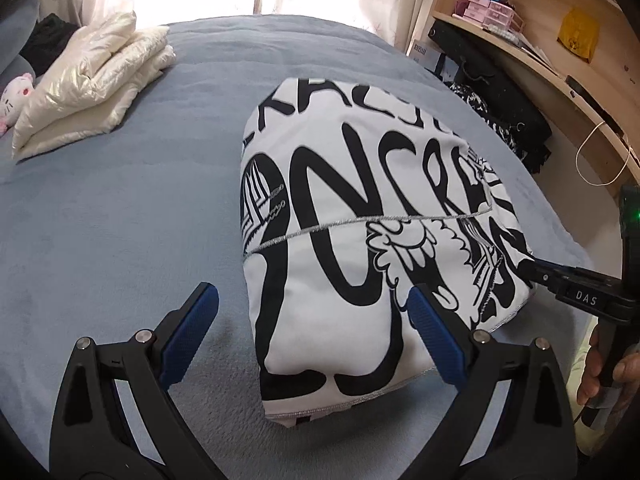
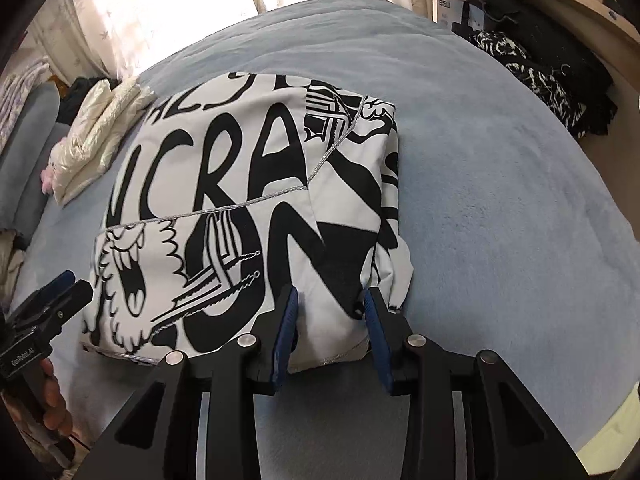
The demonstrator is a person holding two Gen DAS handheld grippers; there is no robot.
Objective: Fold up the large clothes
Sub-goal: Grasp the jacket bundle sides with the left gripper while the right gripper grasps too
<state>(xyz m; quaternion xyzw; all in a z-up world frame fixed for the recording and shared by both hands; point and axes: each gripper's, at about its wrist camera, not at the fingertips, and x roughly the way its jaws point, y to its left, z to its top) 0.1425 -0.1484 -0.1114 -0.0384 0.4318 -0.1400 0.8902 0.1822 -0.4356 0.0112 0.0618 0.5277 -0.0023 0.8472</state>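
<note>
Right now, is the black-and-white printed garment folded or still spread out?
Folded. The printed garment lies as a compact thick bundle on the blue blanket, stacked layers showing at its near edge.

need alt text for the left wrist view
A folded black-and-white printed garment lies on a blue-grey bed, with the open left gripper at its near edge. The right gripper touches its right side; a folded cream jacket sits far left.
</note>
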